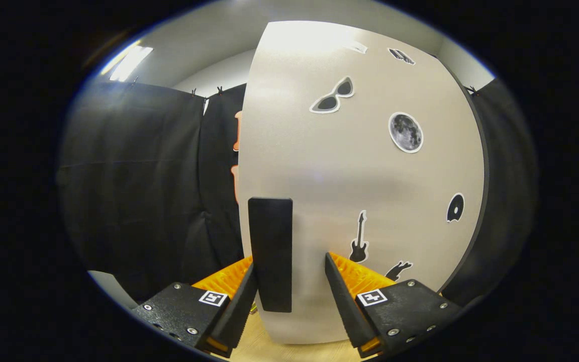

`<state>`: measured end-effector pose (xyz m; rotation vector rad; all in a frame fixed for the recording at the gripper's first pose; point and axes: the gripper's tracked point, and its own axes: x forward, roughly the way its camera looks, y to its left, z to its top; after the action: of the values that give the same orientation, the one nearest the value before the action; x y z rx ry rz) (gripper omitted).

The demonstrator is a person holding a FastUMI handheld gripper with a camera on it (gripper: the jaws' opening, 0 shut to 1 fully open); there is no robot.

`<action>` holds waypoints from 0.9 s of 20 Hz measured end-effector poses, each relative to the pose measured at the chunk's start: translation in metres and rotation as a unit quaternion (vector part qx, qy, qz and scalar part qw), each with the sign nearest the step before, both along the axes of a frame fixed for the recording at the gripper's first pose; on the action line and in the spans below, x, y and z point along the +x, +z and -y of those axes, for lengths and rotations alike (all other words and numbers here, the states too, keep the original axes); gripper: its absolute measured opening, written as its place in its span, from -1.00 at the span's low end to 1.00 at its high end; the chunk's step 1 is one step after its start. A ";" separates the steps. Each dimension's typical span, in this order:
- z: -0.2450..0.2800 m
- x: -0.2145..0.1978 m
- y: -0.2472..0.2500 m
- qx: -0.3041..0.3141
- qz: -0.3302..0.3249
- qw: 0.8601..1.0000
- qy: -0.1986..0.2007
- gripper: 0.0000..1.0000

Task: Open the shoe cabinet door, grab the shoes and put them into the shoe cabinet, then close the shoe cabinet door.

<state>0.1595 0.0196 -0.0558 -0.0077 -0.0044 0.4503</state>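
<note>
The shoe cabinet door (pixel 370 176) is a pale panel with stickers (sunglasses, a moon, a guitar) and stands very close in front of me. A flat black vertical handle (pixel 270 236) sits near the door's left edge. My gripper (pixel 289 269) is open and straddles the lower part of the handle. The left finger (pixel 242 301) lies against the handle's left side, while the right finger (pixel 342 296) stands a small gap away from its right side. I cannot tell from here whether the door is ajar.
Black booth cloth (pixel 138 191) hangs to the left of and behind the door, and more cloth (pixel 508 191) is beyond its right edge. A light wooden surface (pixel 257 348) lies below the fingers. A pale object's corner (pixel 113 289) pokes in at the lower left.
</note>
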 end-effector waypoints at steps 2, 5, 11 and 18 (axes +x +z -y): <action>-0.001 0.002 -0.001 0.001 0.001 1.000 -0.009 0.61; -0.001 0.004 -0.001 0.001 0.005 1.000 -0.028 0.65; -0.003 0.009 -0.003 -0.021 0.017 0.998 -0.065 0.70; -0.005 0.016 -0.005 -0.032 0.025 0.995 -0.093 0.72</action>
<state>0.1752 0.0242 -0.0607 -0.0820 -0.0375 0.2633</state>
